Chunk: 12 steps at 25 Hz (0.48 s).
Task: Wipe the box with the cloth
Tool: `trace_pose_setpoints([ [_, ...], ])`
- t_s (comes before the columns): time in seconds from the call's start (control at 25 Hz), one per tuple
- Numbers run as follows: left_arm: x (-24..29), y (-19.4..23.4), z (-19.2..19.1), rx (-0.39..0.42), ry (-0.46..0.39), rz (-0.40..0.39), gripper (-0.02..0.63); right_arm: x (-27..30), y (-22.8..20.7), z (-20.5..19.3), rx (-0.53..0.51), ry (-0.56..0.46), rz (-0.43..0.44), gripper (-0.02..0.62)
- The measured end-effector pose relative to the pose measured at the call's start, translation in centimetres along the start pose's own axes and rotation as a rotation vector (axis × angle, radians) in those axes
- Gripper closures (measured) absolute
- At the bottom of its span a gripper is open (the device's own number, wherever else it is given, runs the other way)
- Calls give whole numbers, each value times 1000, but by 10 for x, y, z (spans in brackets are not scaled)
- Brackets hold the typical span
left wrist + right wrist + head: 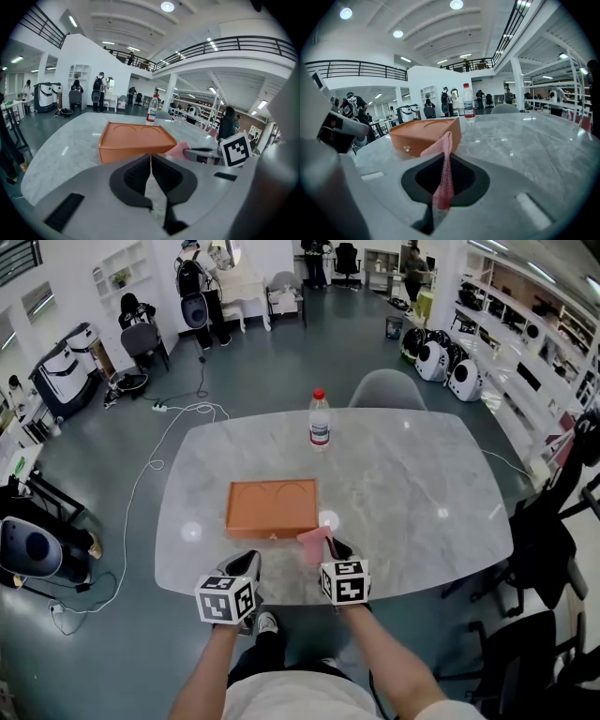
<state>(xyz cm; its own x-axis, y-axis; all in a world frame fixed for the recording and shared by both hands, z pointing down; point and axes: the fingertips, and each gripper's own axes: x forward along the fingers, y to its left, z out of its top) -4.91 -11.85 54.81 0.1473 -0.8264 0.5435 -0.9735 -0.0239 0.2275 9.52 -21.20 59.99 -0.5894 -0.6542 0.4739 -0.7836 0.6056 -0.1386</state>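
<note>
The desk [422, 474] looks like polished grey-white marble, glossy and mirroring the lights. The box [272, 506] is smooth, matt orange. The cloth [443, 161] is pink with a coarse open weave. The bottle [320, 420] is clear plastic. The left tongs [151, 161] and right tongs [444, 154] are matt grey plastic with black pads.

**What my views keep from me**

In the head view, the marker cubes cover most of my left gripper [246, 565] and right gripper [330, 546], so I cannot read the jaws from there. My forearms run off the bottom edge. The lower end of the cloth [444, 154] disappears down between my right jaws. The print on the bottle [320, 420] is too small to read. The table [422, 493] hides all but the back of the chair [387, 388]. The far sides of the box [425, 131] are turned away from both gripper views.
</note>
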Motion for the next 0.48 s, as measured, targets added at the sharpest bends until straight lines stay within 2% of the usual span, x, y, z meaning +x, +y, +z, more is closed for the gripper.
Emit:
trace_pose_setpoints([
  [0.2,-1,-12,1,-1,2,-2,589,-14,-10,6,5,-17,6,578],
  [0.48,-14,-31,7,83,7,-19,589,-50,0,29,46,-75,34,578],
])
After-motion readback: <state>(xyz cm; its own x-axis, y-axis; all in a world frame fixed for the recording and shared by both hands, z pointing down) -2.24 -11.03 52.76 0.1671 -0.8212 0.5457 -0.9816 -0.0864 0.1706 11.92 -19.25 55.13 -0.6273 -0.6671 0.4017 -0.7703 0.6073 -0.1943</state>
